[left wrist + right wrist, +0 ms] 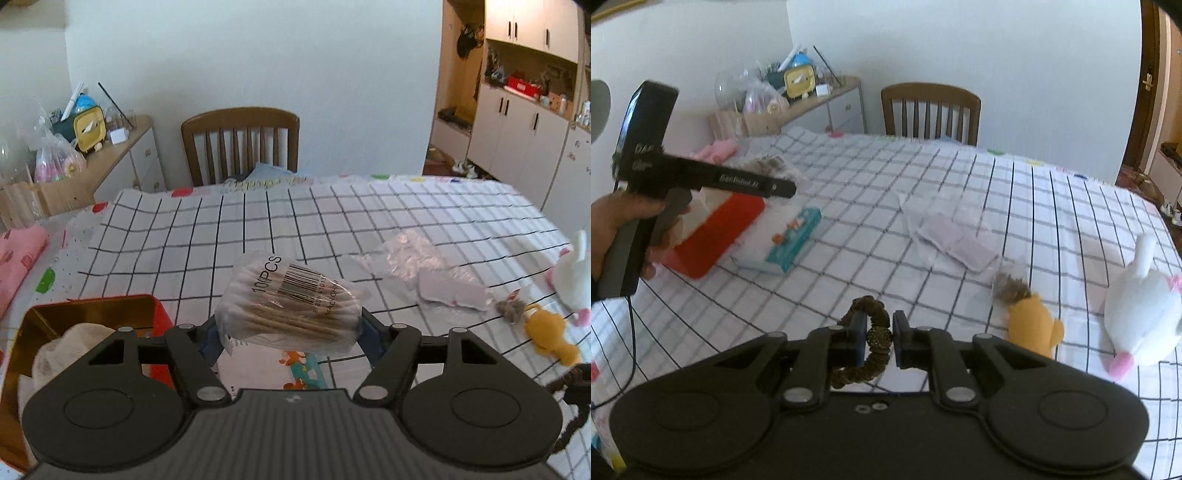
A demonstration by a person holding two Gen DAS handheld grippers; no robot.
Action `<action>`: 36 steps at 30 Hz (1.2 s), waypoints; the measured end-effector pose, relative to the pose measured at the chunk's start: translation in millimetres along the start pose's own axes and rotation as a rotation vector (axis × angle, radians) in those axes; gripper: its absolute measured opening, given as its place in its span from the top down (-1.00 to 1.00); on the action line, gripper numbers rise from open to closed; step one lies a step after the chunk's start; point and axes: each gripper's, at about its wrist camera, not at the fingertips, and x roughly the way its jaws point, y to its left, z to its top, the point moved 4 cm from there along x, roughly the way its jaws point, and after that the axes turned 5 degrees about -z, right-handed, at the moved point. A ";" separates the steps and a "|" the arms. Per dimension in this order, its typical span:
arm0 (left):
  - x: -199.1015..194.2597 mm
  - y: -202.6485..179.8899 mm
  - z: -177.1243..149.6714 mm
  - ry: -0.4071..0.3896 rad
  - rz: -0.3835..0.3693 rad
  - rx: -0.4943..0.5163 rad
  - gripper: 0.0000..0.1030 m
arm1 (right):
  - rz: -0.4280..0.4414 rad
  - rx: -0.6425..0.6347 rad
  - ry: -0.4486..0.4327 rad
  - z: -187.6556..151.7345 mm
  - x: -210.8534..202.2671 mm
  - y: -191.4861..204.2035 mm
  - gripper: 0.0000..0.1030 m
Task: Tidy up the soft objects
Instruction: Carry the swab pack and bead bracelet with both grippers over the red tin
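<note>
Left gripper: clamped on the cotton swab pack, lifted off the cloth.
Pack's lie: long axis across the jaws, just right of the red tin.
Red tin: open, pale cloth already inside; nearer the left hand.
Right gripper: nearly closed, pinching a brown scrunchie.
Still out: yellow plush and white plush, well right of the tin.
Next, I'd guess: swing the pack leftward over the tin.

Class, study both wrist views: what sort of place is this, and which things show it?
Most likely a home dining room: a table with a checked cloth, a wooden dining chair, and white storage cupboards.
</note>
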 end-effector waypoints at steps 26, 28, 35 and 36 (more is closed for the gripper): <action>-124.0 90.1 -10.4 -0.090 0.068 -0.087 -0.38 | 0.178 -0.081 -0.123 110.8 -9.4 117.7 0.73; -129.6 100.3 -13.9 -0.090 0.087 -0.092 -0.38 | 0.192 -0.086 -0.125 116.9 -5.4 127.9 0.73; -136.4 132.8 -24.5 -0.074 0.130 -0.129 -0.38 | 0.213 -0.119 -0.133 139.7 14.4 157.5 0.73; -136.4 136.8 -26.3 -0.071 0.135 -0.132 -0.38 | 0.216 -0.123 -0.133 143.1 17.9 161.4 0.73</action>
